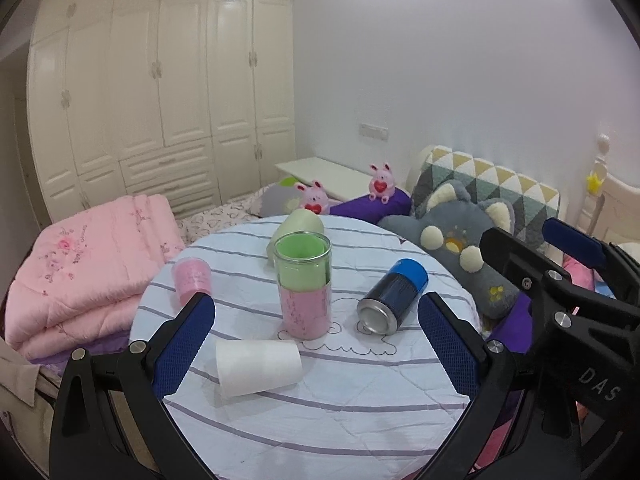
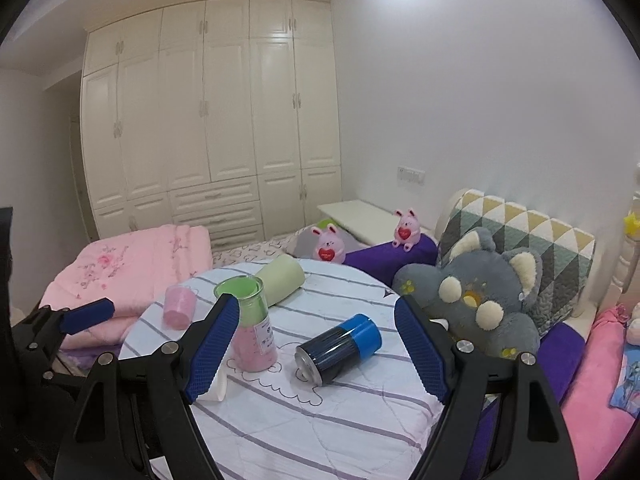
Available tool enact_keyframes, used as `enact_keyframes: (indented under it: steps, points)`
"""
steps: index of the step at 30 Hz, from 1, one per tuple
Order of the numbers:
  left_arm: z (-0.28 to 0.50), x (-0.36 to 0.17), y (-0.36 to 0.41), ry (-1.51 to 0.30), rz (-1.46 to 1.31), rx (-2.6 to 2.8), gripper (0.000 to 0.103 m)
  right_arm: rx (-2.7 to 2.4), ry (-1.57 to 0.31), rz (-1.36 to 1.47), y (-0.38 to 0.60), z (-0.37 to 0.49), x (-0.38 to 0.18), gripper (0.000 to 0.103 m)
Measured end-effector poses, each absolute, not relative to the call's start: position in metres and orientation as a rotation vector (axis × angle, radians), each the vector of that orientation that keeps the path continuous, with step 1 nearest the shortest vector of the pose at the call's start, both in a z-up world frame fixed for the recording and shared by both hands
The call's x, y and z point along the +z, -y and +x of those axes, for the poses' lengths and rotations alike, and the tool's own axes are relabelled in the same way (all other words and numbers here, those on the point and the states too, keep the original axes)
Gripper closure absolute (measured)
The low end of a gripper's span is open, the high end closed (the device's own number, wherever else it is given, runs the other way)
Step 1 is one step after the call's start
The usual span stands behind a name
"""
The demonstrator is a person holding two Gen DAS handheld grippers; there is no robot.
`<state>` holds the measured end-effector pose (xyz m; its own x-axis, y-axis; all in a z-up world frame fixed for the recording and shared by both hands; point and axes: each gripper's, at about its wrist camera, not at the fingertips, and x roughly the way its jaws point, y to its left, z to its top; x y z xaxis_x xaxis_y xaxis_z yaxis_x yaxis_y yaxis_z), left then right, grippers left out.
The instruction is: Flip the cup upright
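Two pairs of tongs, both spread wide and gripping nothing: left tongs (image 1: pixel 316 344) low over the near edge of the round worktop (image 1: pixel 320 420), right tongs (image 2: pixel 318 346) just to their right, also seen from the left wrist view as a black frame with blue pads.

Between the left pads, nearest of all: one white cup (image 1: pixel 258 366) lying on its side on the striped cloth, long axis running left to right, narrower closed base toward the right, wider mouth toward the left. In the right wrist view mostly hidden behind the left pad, only a sliver of white cup (image 2: pixel 216 388) showing.

Beyond it, four more vessels on the worktop, five in all:
- one clear glass jar (image 1: pixel 304 284) standing upright, green on top and pink below, mouth up;
- one dark can with a blue cap (image 1: pixel 394 298) on its side, metal end toward the camera, blue end pointing away and right;
- one pale green cup (image 1: pixel 298 226) on its side behind the jar, touching or nearly so;
- one pink cup (image 1: pixel 191 278) at the left edge, upside down, partly behind the left pad.

Farther out, on the bed: two pink bunny toys (image 1: pixel 314 200), one grey plush cat (image 1: pixel 460 236), one folded pink quilt (image 1: pixel 92 264), one triangle-patterned cushion (image 1: pixel 492 184). Behind, one white wardrobe (image 1: pixel 160 100).
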<state>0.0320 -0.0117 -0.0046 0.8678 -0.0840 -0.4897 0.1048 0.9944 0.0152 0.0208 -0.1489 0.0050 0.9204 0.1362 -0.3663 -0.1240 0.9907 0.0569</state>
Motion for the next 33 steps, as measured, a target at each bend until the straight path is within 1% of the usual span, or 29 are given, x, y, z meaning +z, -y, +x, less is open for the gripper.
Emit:
enact_keyframes:
  steps: [14,23,33]
  points:
    - [0.022,0.0,0.0,-0.484,0.0,-0.04,0.0,0.051,-0.331,0.029,0.155,0.008,0.005,0.022]
    - [0.021,0.0,-0.004,-0.486,-0.013,-0.03,0.0,0.024,-0.348,0.005,0.154,0.008,0.002,0.022]
    - [0.017,0.004,-0.003,-0.429,-0.029,-0.033,0.0,0.03,-0.342,-0.003,0.152,0.008,0.001,0.022]
